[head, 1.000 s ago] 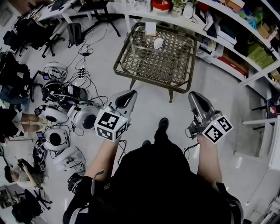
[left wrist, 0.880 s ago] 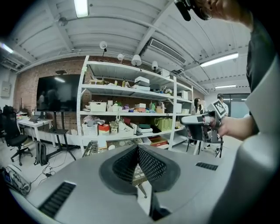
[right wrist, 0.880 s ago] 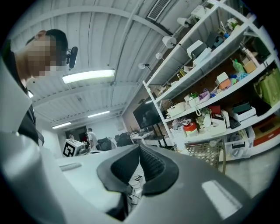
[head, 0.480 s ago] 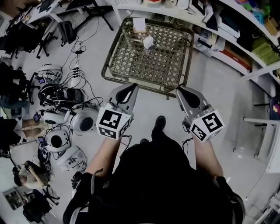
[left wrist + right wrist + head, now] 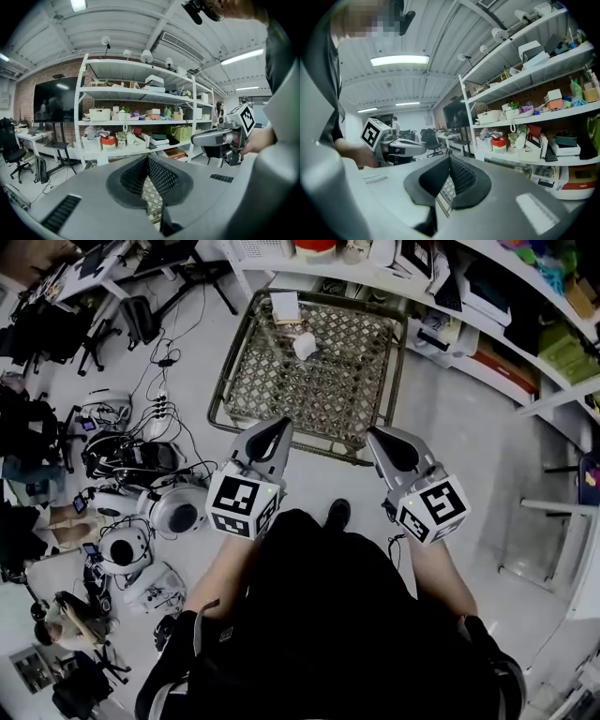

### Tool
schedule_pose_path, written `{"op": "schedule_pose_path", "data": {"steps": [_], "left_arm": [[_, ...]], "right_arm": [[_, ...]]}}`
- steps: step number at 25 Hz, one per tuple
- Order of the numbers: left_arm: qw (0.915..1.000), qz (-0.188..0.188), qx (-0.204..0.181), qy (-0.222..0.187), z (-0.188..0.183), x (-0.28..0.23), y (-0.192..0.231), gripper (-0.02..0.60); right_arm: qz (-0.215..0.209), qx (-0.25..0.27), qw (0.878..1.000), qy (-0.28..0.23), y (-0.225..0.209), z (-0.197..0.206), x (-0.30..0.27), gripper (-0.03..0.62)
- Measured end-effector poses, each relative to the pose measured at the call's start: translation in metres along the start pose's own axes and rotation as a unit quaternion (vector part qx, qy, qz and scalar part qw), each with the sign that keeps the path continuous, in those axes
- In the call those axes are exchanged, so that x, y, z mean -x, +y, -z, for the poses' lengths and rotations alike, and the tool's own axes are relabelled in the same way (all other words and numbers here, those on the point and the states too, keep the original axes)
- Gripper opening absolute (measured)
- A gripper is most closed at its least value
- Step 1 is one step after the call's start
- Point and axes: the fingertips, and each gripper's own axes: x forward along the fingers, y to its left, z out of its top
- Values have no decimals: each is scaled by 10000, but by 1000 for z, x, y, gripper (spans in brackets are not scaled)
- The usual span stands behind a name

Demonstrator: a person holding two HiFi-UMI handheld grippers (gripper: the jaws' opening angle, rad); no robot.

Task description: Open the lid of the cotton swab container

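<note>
Table (image 5: 222, 388) nearer; container (image 5: 305, 345) lid indistinct.

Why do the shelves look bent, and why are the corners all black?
Left gripper view: the wide lens bows the shelves and blackens the corners. Right gripper view: same bend, and the ceiling lamp glares white. Head view: the floor bulges too, evenly lit.
</note>
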Motion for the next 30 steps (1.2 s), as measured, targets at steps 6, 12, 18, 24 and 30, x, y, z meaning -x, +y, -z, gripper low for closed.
{"op": "schedule_pose_path", "data": {"steps": [6, 12, 18, 24, 30], "left_arm": [[9999, -20, 83, -77, -3, -14, 16, 6], [9993, 177, 293, -142, -5, -36, 52, 8], [9984, 507, 202, -135, -13, -66, 104, 8], [9950, 987, 130, -81, -16, -93, 148, 8], [9939, 1099, 55, 4, -10, -118, 175, 9]], "right_arm": [[28, -47, 10000, 30, -15, -3, -13, 12], [119, -119, 9998, 67, -30, -9, -48, 12], [350, -283, 9990, 36, -47, -25, -101, 12], [673, -440, 9968, 19, -58, -35, -154, 12], [1094, -400, 9932, 63, -78, -30, -182, 12]]}}
